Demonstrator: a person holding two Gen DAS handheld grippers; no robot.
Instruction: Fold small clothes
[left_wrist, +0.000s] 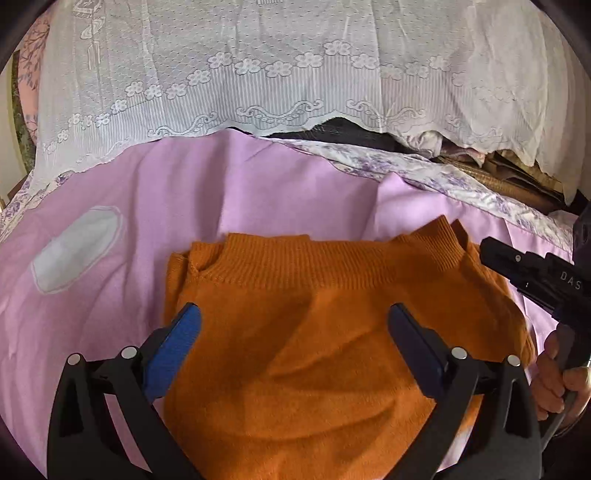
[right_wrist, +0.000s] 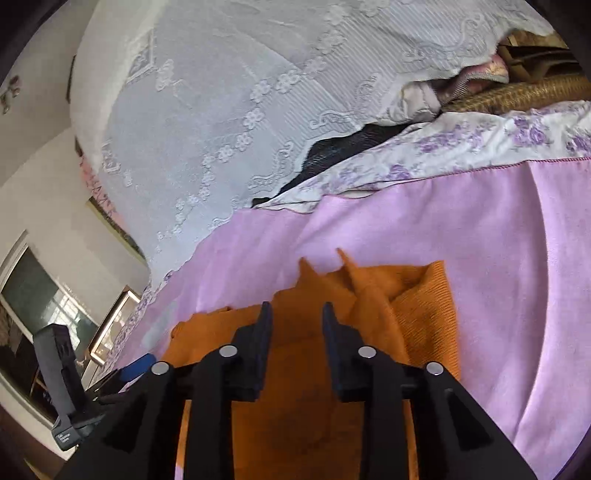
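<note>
Garment: an orange knitted sweater (left_wrist: 314, 350) lay on the pink sheet (left_wrist: 221, 192), ribbed collar (left_wrist: 332, 266) toward the lace cover (left_wrist: 258, 74) at the far side.
Fold state: judged partly folded; the sides looked turned in, giving a compact block, though the hidden layers could not be counted.
Left gripper (left_wrist: 293, 325): jaws spread wide, hovering over the sweater body with nothing between the blue pads (left_wrist: 177, 343); no grip.
Right gripper (right_wrist: 297, 325): jaws partly apart above the right half of the sweater; no cloth seen pinched between them. Whether the tips brushed the knit could not be told.
Hand (left_wrist: 557, 376): seen at the right edge of the left view, holding the right tool's handle.
Handling: soft, limp, fairly thick knit; judged light, not fragile, not slippery. It will sag and drape when lifted and may stretch if pulled from one point.
Loose part: a raised, rumpled flap (right_wrist: 354, 280) near the collar on the right side, seen from the right wrist.
Where to take hold: judged best at an edge or corner through all layers, one tool per side, so the fold lifts evenly.
Risk: pinching the top layer only would undo the fold; a deep bite could catch the sheet.
</note>
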